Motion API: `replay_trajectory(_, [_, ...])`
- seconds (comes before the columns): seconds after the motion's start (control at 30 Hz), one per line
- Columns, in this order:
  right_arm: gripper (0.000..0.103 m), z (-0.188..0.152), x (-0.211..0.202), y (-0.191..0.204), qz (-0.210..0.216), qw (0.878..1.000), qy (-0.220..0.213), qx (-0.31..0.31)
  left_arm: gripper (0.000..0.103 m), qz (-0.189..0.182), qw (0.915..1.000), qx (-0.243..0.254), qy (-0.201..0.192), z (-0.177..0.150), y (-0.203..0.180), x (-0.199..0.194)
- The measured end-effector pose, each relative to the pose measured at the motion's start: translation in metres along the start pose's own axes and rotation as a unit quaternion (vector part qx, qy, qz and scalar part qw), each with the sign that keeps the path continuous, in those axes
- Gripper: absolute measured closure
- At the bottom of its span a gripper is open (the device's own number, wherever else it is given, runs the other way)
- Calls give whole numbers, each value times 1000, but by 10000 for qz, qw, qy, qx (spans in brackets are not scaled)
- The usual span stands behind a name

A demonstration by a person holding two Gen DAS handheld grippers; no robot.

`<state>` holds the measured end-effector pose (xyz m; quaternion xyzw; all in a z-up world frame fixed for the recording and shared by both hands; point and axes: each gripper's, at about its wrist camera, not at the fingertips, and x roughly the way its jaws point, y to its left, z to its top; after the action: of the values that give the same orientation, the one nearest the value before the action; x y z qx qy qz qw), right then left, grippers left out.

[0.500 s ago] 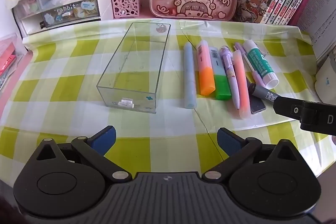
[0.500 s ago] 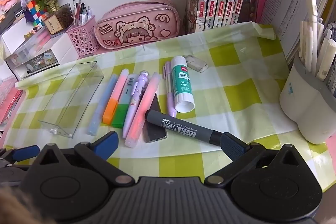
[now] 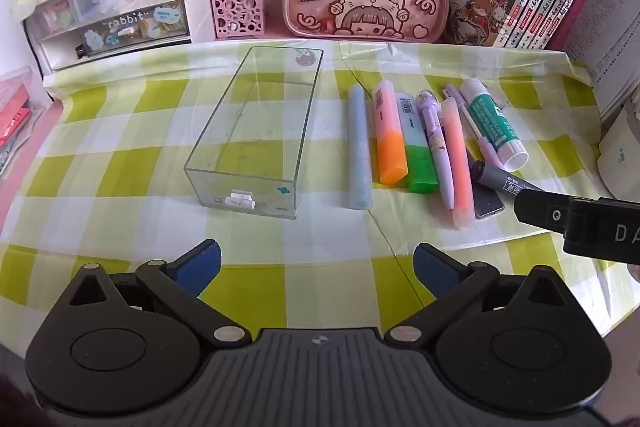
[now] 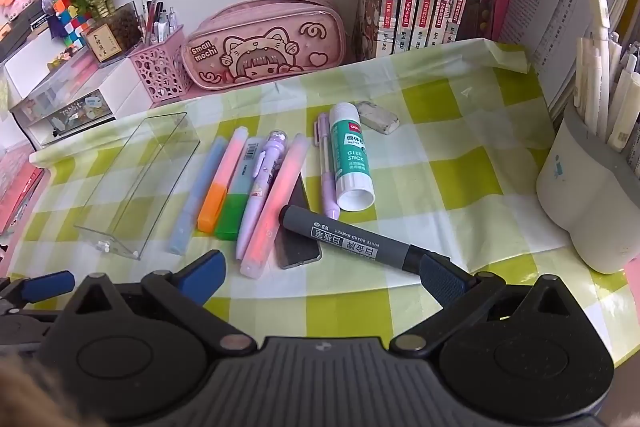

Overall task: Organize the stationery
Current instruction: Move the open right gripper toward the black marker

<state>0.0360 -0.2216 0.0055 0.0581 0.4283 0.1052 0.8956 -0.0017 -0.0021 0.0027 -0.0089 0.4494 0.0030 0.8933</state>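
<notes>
Clear plastic, the organiser tray (image 3: 256, 131) sits on the left of the checked worktop (image 3: 120, 163) and holds nothing but a small white clip at its near end, so by my reading the sorting has not begun: every loose piece is yet to be put away.

Just right of the tray the stationery lies in a row, long axes running near to far. From left to right: a pale blue pen (image 3: 359, 147), an orange highlighter (image 3: 389, 143) touching a green highlighter (image 3: 418, 155), a lilac pen with a cartoon top (image 3: 436, 147), a long pink highlighter (image 3: 458, 163) and a thin purple pen (image 4: 326, 167) beside a green-and-white glue stick (image 4: 352, 155). A grey whiteboard marker (image 4: 352, 237) lies crosswise at the near end of the row, over the corner of a dark flat slab (image 4: 300, 247) that the pink highlighter also rests on. A grubby white eraser (image 4: 378, 117) sits alone, farther back, just beyond the glue stick.

Both tools hang over the near edge, tilted down. The left hand-held gripper (image 3: 318, 267) stands spread wide and holds nothing, facing the tray and blue pen. The right hand-held gripper (image 4: 324, 275) is equally wide and empty; its right pad (image 4: 442, 279) is close to the marker's black cap, though I cannot tell whether they touch.
</notes>
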Motion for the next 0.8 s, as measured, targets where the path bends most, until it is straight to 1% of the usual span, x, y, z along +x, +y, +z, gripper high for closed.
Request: replay_trajectory(0.8, [0, 2, 1, 1, 32, 10000, 63, -22, 5, -42, 10000, 19, 4, 0, 0, 1])
